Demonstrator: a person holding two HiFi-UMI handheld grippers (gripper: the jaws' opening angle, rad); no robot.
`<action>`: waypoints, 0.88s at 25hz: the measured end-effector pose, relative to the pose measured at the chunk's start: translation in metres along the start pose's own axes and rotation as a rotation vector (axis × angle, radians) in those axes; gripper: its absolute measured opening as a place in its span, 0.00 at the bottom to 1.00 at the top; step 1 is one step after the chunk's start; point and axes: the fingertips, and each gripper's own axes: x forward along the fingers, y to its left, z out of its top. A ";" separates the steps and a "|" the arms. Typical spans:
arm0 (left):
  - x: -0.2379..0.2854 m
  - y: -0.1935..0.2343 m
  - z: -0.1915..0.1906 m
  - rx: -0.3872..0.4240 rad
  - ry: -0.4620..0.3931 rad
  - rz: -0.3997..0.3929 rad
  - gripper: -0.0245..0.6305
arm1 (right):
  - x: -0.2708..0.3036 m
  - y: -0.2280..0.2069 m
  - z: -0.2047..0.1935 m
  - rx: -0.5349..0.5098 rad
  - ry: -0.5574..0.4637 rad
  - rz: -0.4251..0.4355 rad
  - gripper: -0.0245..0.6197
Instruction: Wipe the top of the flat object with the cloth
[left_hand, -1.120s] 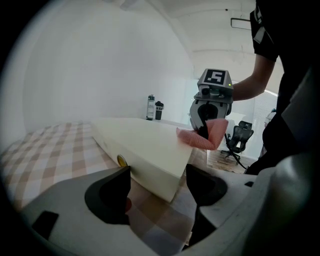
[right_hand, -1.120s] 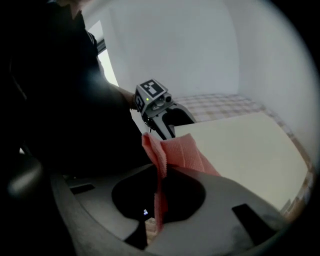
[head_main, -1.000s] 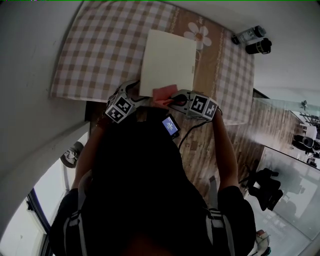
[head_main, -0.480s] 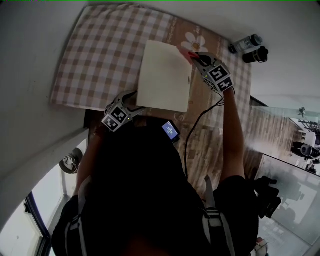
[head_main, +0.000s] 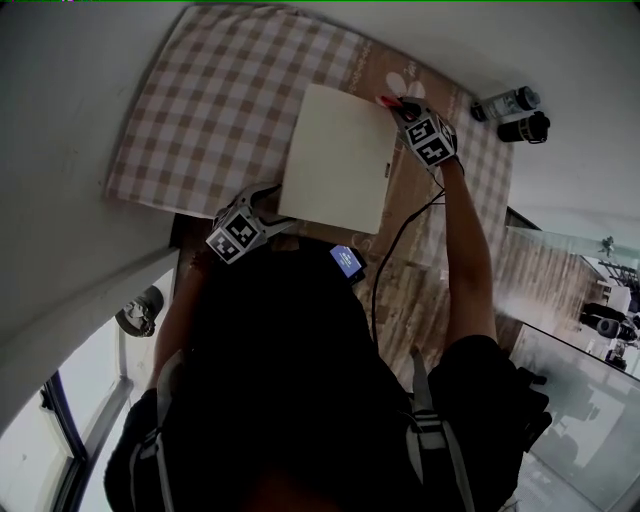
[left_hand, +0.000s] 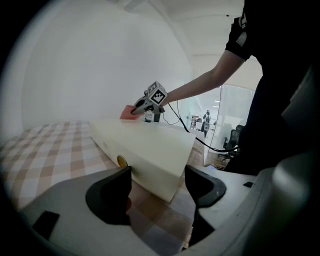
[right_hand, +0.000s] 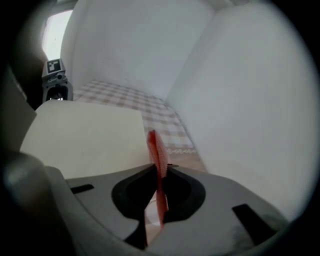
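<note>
A cream flat box (head_main: 338, 160) lies on the checked tablecloth (head_main: 220, 110). My right gripper (head_main: 402, 108) is over the box's far right corner, shut on a red cloth (head_main: 387, 100). In the right gripper view the cloth (right_hand: 156, 150) stands on edge between the pads, beside the box top (right_hand: 85, 132). My left gripper (head_main: 272, 210) is at the box's near left corner. In the left gripper view its jaws (left_hand: 160, 187) stand wide apart on either side of that corner of the box (left_hand: 150, 150). That view also shows the right gripper (left_hand: 142, 104) and the cloth (left_hand: 127, 112) at the far end.
Two dark bottles (head_main: 512, 112) stand off the far right end of the table. White walls close in behind and to the left. A cable (head_main: 395, 250) trails from the right gripper over the wooden floor (head_main: 440, 290). A small blue-lit screen (head_main: 346, 262) sits at the person's chest.
The right gripper has carried the red cloth from the box's near edge across to its far right corner. The left gripper has stayed at the near left corner.
</note>
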 end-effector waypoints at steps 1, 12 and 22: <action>0.000 0.000 0.000 -0.002 -0.001 -0.001 0.56 | 0.005 0.009 -0.006 -0.014 0.014 0.032 0.07; 0.007 0.002 -0.008 -0.022 -0.016 -0.001 0.56 | 0.012 0.035 -0.024 0.150 0.014 0.148 0.07; 0.004 0.003 -0.006 -0.005 -0.005 0.002 0.56 | 0.000 0.063 -0.021 0.170 0.011 0.177 0.06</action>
